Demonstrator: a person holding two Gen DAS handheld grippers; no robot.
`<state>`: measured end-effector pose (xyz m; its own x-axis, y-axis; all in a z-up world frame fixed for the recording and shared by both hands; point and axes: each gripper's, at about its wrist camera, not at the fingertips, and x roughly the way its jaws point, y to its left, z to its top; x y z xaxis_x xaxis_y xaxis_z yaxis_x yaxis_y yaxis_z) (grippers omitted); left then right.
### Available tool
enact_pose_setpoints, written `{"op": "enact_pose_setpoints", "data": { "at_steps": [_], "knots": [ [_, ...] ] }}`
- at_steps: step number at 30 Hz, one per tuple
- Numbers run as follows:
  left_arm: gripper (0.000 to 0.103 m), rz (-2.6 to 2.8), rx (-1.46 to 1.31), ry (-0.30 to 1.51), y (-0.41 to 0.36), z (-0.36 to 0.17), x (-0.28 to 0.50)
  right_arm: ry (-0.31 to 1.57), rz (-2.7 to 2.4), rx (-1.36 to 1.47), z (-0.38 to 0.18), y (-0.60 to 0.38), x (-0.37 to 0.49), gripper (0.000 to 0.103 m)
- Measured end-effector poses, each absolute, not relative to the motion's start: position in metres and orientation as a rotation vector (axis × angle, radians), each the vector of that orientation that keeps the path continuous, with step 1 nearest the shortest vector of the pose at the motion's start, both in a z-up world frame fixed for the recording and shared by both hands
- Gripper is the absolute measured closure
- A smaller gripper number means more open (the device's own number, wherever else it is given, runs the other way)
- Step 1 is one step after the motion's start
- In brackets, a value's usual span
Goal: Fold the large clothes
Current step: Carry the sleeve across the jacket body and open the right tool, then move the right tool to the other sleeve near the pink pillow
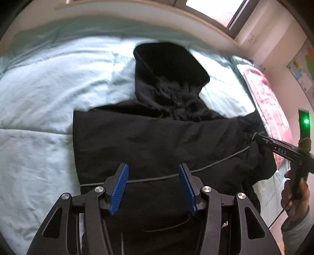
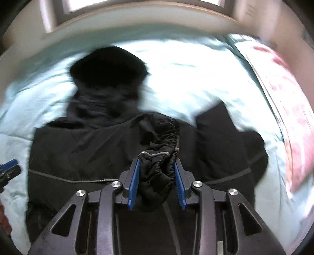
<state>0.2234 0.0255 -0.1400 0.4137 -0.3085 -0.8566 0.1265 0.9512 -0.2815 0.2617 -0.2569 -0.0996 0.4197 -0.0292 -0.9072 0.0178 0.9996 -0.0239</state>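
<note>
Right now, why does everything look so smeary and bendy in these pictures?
Right wrist view: motion blur smears the black hooded jacket and washes the pale blue quilt white with glare. Left wrist view: sharper, only the hood is soft. Both fisheye lenses curve the edges.

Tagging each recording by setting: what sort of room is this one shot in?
Most likely a bedroom. A black hooded jacket lies spread on a bed covered by a pale blue quilt, a window sits beyond the bed's far edge, and a pink patterned pillow or cover lies along the bed's right side.
</note>
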Motion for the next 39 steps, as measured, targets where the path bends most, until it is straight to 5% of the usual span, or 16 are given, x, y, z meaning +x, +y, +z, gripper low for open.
{"op": "enact_pose_setpoints", "data": {
  "at_steps": [9,16,18,20,22,29,32,39],
  "knots": [
    [0.049,-0.156,-0.142,1.309,0.019,-0.247,0.259,1.398,-0.108,0.003,-0.211,-0.274,0.259,0.065],
    [0.048,-0.151,-0.03,1.291,0.004,-0.23,0.26,1.419,-0.092,-0.016,-0.205,-0.273,0.261,0.06],
    [0.048,-0.192,-0.069,1.263,0.006,-0.214,0.255,1.304,-0.043,-0.012,-0.16,-0.266,0.251,0.053],
    [0.047,-0.229,-0.106,1.23,0.008,-0.197,0.251,1.208,0.004,-0.012,-0.127,-0.256,0.241,0.017],
    [0.047,-0.252,-0.116,1.215,0.006,-0.189,0.249,1.124,0.041,-0.013,-0.104,-0.244,0.236,0.008],
    [0.046,-0.255,-0.086,1.371,-0.009,-0.248,0.245,1.324,0.125,0.021,-0.19,-0.204,0.247,0.022],
    [0.036,-0.295,0.018,1.311,-0.021,-0.262,0.234,1.447,0.091,-0.005,-0.247,-0.198,0.246,0.016],
    [0.034,-0.229,0.042,1.341,-0.036,-0.239,0.228,1.477,0.069,-0.003,-0.232,-0.191,0.248,0.019]
  ]
}}
